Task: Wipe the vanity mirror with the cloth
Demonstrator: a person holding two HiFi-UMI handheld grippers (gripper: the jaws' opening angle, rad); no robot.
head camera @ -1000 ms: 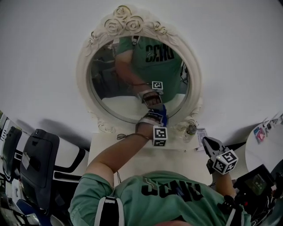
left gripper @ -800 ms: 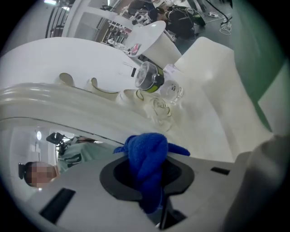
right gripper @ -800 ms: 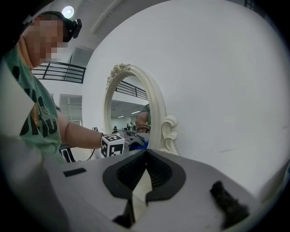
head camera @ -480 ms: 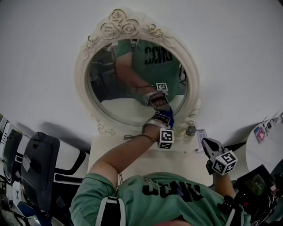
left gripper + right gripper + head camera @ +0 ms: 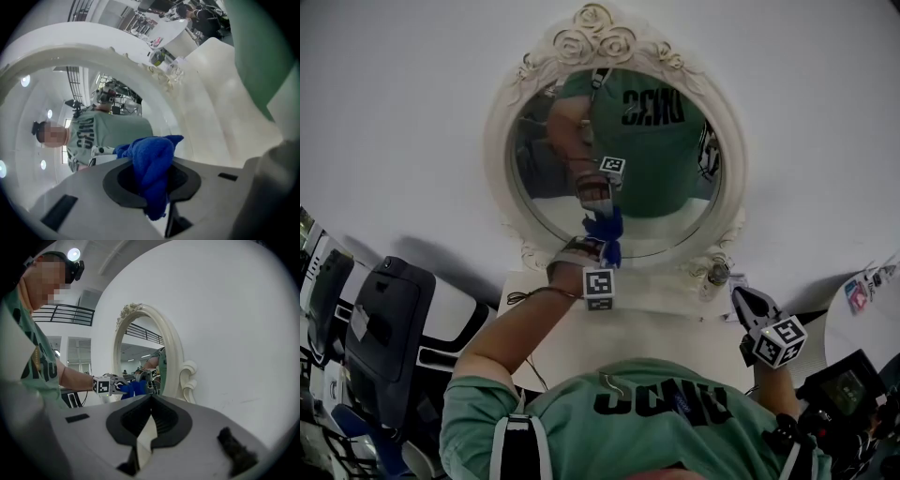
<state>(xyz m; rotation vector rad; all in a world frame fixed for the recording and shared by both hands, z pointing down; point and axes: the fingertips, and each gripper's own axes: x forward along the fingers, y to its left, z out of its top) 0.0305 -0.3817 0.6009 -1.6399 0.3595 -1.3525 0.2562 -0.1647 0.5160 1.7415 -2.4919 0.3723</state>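
Left hand-held gripper has slid left along the vanity mirror's lower glass, jaws clamped on the blue cloth pressed against it. Right hand-held gripper hangs closed and empty by the surface's right edge.

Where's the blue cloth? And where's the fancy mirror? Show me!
blue cloth [image 5: 152, 164]: left gripper view, on its bunched-up middle fold.
vanity mirror [image 5: 595, 39]: head view, on the carved roses at the top of its frame.
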